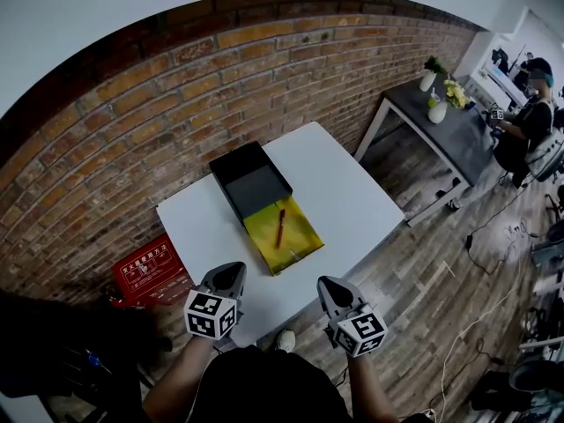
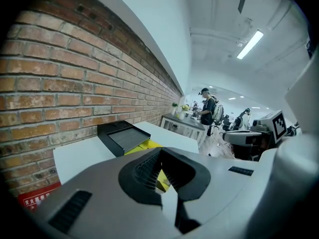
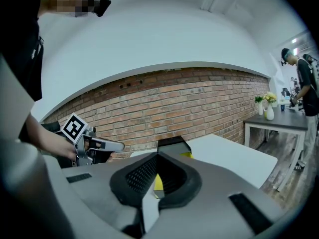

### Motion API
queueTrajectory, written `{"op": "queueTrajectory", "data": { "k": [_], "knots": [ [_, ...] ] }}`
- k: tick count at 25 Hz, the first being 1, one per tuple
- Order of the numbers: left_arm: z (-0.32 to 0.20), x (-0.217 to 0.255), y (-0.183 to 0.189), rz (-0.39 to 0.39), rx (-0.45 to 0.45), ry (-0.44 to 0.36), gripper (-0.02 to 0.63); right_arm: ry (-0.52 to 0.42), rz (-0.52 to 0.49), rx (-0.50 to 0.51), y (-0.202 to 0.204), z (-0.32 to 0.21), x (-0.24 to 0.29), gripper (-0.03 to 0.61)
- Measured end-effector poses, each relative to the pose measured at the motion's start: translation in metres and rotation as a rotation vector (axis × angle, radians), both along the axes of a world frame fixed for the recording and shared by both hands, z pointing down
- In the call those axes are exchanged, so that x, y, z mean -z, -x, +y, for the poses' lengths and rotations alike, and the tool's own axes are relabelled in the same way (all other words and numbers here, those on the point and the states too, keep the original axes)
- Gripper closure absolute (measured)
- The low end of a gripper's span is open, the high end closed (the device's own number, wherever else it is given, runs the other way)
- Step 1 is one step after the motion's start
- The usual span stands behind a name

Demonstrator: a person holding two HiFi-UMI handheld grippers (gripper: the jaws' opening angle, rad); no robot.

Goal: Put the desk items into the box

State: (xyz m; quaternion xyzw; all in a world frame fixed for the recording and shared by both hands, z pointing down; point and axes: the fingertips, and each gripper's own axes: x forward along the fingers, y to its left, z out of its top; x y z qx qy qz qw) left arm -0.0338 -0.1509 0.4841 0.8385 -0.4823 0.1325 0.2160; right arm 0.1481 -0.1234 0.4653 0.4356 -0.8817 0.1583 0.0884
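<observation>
On the white table (image 1: 352, 192) lies an open box: a black half (image 1: 249, 180) toward the brick wall and a yellow half (image 1: 284, 239) nearer me. A red pen (image 1: 280, 226) rests inside the yellow half. My left gripper (image 1: 225, 280) hovers at the table's near edge, left of the yellow half, jaws shut and empty. My right gripper (image 1: 331, 289) hangs to the right of it, also shut with nothing held. The black half (image 2: 121, 135) and a sliver of yellow show past the left gripper (image 2: 160, 151). Beyond the right gripper (image 3: 156, 156) the box (image 3: 172, 145) stands ahead.
A red crate (image 1: 144, 270) sits on the floor at the left by the brick wall. A grey side table (image 1: 445, 132) with vases stands at the back right, with a person (image 1: 529, 122) beyond it. Cables (image 1: 480, 311) trail over the wooden floor.
</observation>
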Motion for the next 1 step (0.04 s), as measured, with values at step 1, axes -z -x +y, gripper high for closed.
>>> {"op": "queueTrajectory", "data": {
  "k": [1],
  "knots": [
    [-0.0002, 0.0007, 0.0002, -0.001, 0.0, -0.001, 0.598, -0.001, -0.001, -0.003, -0.0005, -0.0005, 0.0002, 0.557]
  ]
}}
